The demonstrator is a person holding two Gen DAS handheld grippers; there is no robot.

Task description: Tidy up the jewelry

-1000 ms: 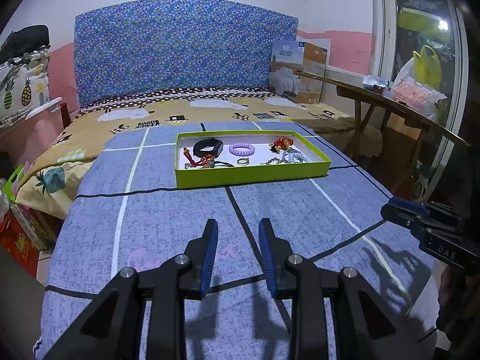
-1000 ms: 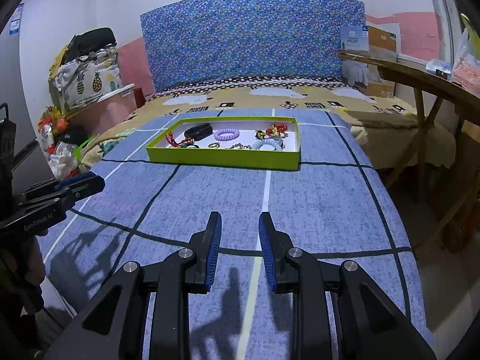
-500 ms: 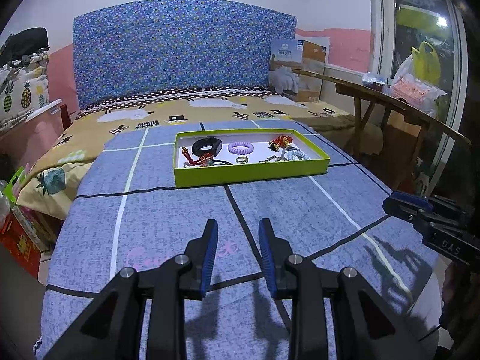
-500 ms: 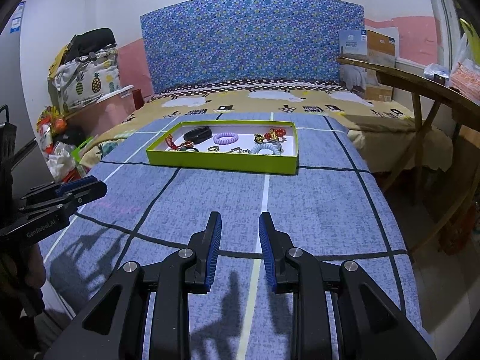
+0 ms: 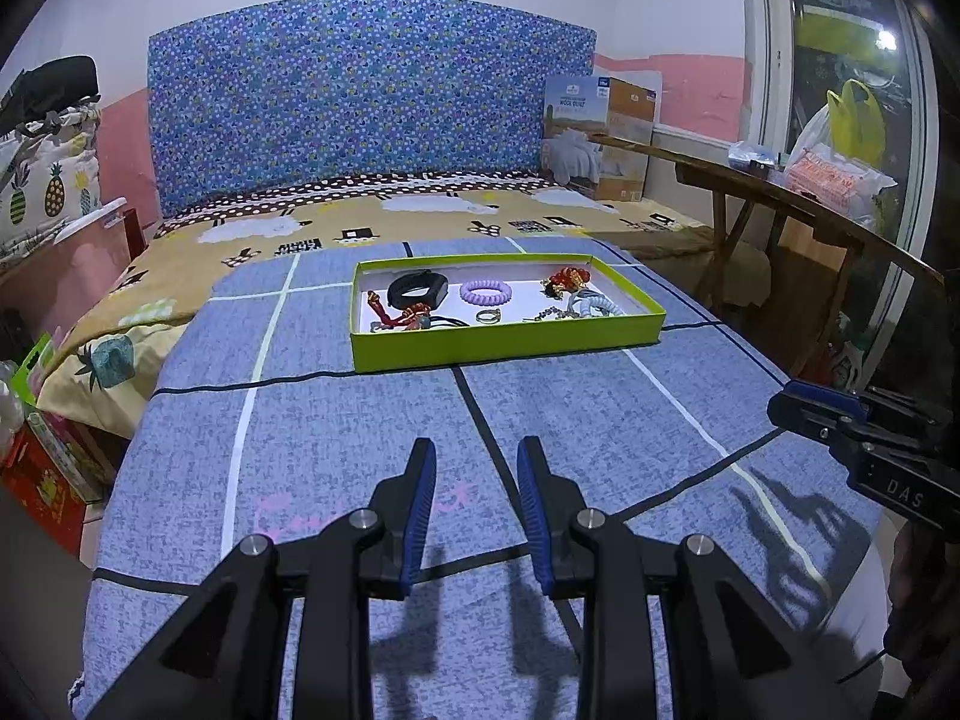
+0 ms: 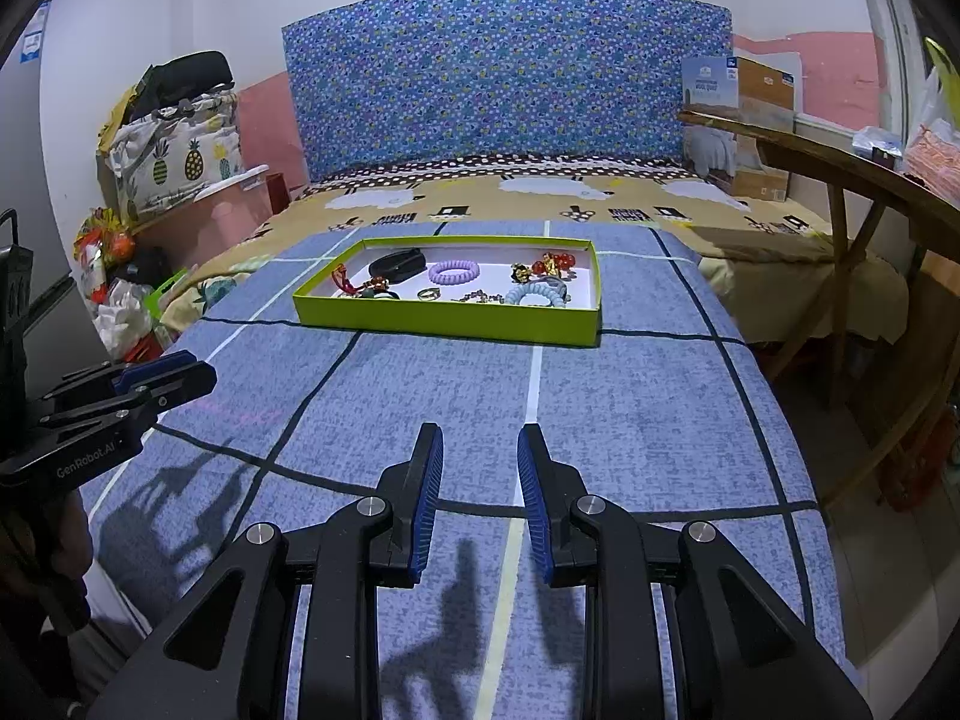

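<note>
the left gripper [image 5: 474, 471] and the right gripper [image 6: 480, 456] hover over the blue bedspread [image 5: 360, 420], each with jaws parted and nothing between them. well ahead on the bed sits the green tray [image 5: 510, 342], holding a purple coil band [image 5: 486, 292], a black band [image 5: 417, 288], a ring [image 5: 487, 316] and other jewelry.

Bed [image 5: 600, 420] with blue grid cover is filling the room; floral blue headboard [image 5: 372, 102] is leaning on pink-white wall [image 5: 672, 78]; wooden table [image 6: 840, 168] standing right.

Tray's [image 5: 504, 345] tangled trinkets indistinct
</note>
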